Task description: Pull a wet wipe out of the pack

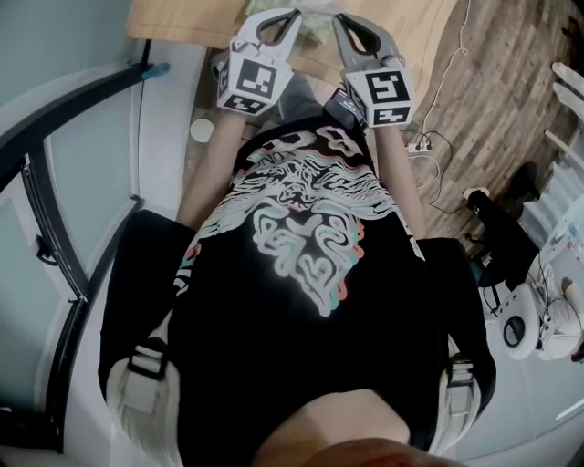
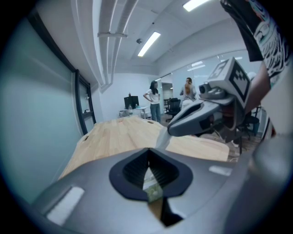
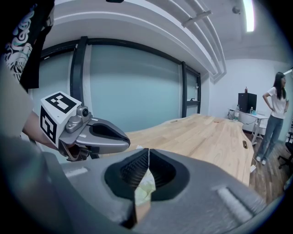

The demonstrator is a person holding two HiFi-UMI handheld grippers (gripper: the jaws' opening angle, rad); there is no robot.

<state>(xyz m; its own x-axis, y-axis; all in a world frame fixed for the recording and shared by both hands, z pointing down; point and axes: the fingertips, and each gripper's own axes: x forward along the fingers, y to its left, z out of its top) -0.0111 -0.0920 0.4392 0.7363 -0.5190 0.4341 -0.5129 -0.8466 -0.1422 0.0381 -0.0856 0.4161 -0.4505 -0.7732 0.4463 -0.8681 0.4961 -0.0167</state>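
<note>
In the head view the wet wipe pack [image 1: 316,27] shows as a small greenish patch on the wooden table [image 1: 182,18], between my two grippers. The left gripper [image 1: 296,15] and right gripper [image 1: 335,18] hover side by side above it, both with jaws closed tip to tip. Through the gap behind the left gripper's [image 2: 147,151] closed tips I see a green and white bit of the pack [image 2: 153,191]. The right gripper [image 3: 147,150] shows a pale greenish piece [image 3: 145,189] the same way. A whitish strip [image 2: 162,138] hangs just under the right gripper's tip; whether it is pinched is unclear.
The long wooden table [image 3: 206,137] runs away from me, with a glass wall [image 3: 132,87] along one side. People [image 2: 154,101] stand by desks at the far end of the room. A power strip and cables [image 1: 422,146] lie on the floor to my right.
</note>
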